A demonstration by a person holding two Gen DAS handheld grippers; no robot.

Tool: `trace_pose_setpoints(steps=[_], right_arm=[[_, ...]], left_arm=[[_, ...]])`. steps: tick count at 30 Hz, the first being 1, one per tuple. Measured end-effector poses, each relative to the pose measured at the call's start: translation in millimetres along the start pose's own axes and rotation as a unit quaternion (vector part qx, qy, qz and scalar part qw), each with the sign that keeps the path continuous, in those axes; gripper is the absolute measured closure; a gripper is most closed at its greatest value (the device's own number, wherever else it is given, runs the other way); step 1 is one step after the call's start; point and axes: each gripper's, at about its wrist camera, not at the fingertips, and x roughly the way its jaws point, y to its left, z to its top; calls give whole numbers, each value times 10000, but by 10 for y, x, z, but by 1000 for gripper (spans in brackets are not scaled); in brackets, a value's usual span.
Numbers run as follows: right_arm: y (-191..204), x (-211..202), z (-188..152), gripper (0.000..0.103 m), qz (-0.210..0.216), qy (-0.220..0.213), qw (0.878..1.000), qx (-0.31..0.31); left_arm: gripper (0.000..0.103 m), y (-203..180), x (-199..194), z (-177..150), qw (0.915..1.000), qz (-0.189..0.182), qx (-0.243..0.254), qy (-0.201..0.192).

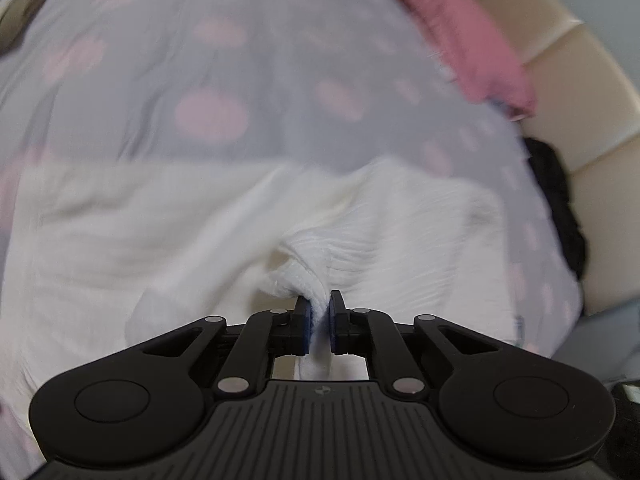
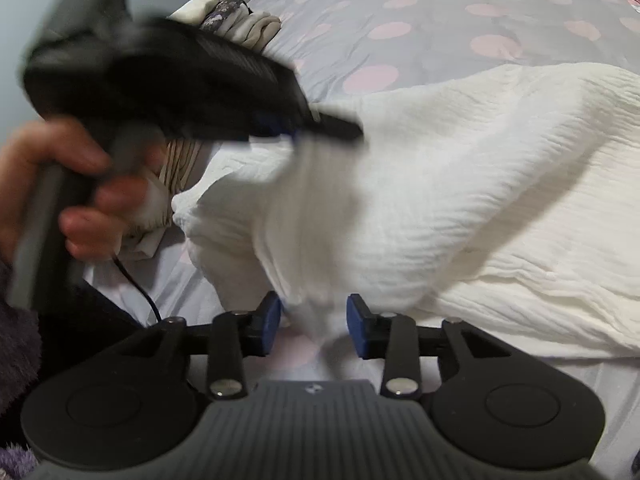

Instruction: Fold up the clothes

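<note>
Two claws work one garment: the white crinkled cotton garment [image 2: 460, 184] lies spread on the grey bedspread with pink dots [image 2: 400, 12], its bulk running away to the right of both tools. The left claw [image 1: 320, 320] is shut tight on a bunched fold of that cloth, the blue pads [image 1: 306, 322] pinching it. The right claw [image 2: 314, 326] stands partly open; a hanging edge of the cloth falls between its jaws, but the pads do not press on it. In the right wrist view the left claw sits up and to the left, lifting its fold. So the left hand [image 2: 72, 196] alone holds the edge, and likely carries it rightward over the cloth.
</note>
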Motion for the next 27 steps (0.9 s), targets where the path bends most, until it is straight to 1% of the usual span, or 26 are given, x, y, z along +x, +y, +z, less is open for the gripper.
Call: trace_pose_setpoints(steps=[3, 5, 8, 11, 16, 18, 20, 22, 25, 27], right_arm=[[22, -10, -45, 54, -46, 93, 9999, -110], [16, 1, -85, 54, -88, 129, 9998, -99], [-5, 12, -112, 54, -180, 175, 9997, -30], [-86, -5, -133, 54, -252, 137, 9996, 29], [-135, -54, -118, 53, -421, 33, 9991, 47], [-147, -62, -106, 53, -457, 22, 9989, 57], [-163, -79, -123, 53, -469, 25, 9989, 63], [-175, -87, -131, 52, -484, 42, 9988, 70], [-211, -139, -126, 52, -527, 46, 9986, 78], [-210, -149, -115, 52, -574, 13, 9983, 77]], left_arm=[[97, -195, -293, 85, 9982, -193, 373, -439], [97, -273, -471, 129, 9965, -294, 451, -642], [97, -305, -695, 183, 9952, -204, 503, -814], [97, -183, -858, 195, 9956, -92, 289, -883], [97, 177, -1064, 204, 9942, 358, -125, -1007], [97, 342, -1094, 202, 9920, 674, -276, -1030], [97, 468, -1057, 214, 9894, 1036, -337, -964], [97, 551, -966, 221, 9850, 1478, -246, -851], [97, 678, -759, 216, 9820, 1783, -308, -545], [95, 698, -642, 197, 9784, 2010, -193, -447]])
